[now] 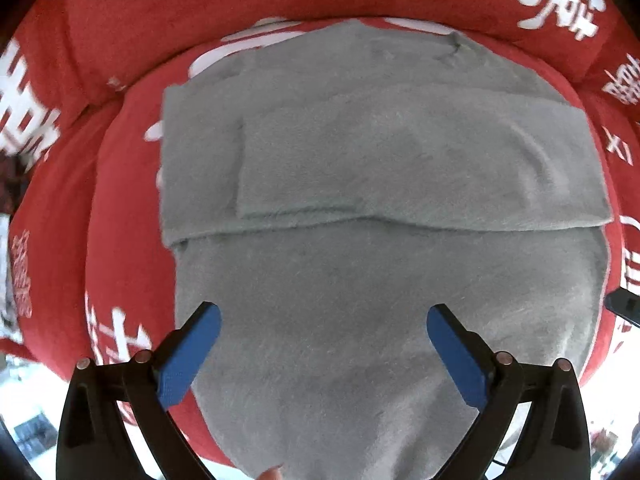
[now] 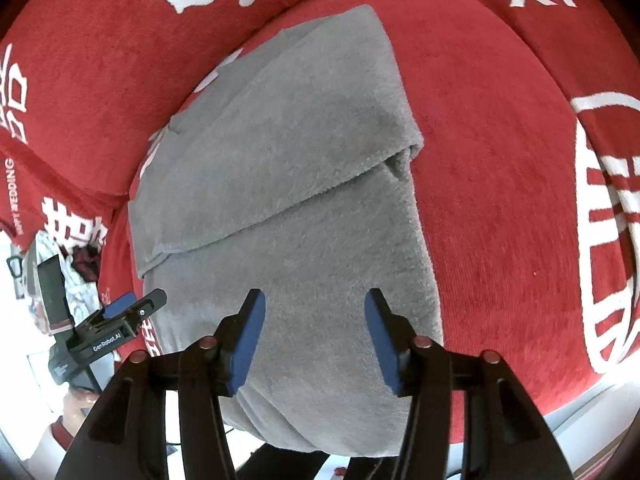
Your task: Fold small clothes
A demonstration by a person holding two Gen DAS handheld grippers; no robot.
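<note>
Grey fleece, soft and napped: that's the small grey garment, spread on the red bed cover with white lettering, partly folded, and both claws are hanging over its near end. No earlier view to compare, so this is purely how things lie.

The left claw points straight down at the garment's lower, single-layer half. Its blue pads stand as wide as they go, nothing between them, no cloth pinched. Beyond it, further up the garment, a folded-over band lies crosswise, its free edge running side to side.

The right claw tilts down over the same near half, pads part-way open, bare grey cloth showing in the gap, gripping nothing. From the right wrist view the garment stretches away from the claw, long axis running from the near hem, which droops over the bed's front edge, up toward the red pillows behind. The left claw shows off to the garment's left flank, just beside its edge.

So the relation that matters: the near hem sits under and just behind both claws, the fold band ahead. My read is the next fold carries that hem away from the person, up onto the band, one claw per corner. Both look about equally near.

Room? Plenty of bare red cover right of the garment; on the left, the pillows crowd close at the far end. The hanging hem should give a pinchable edge, though fleece this thick may slip.
</note>
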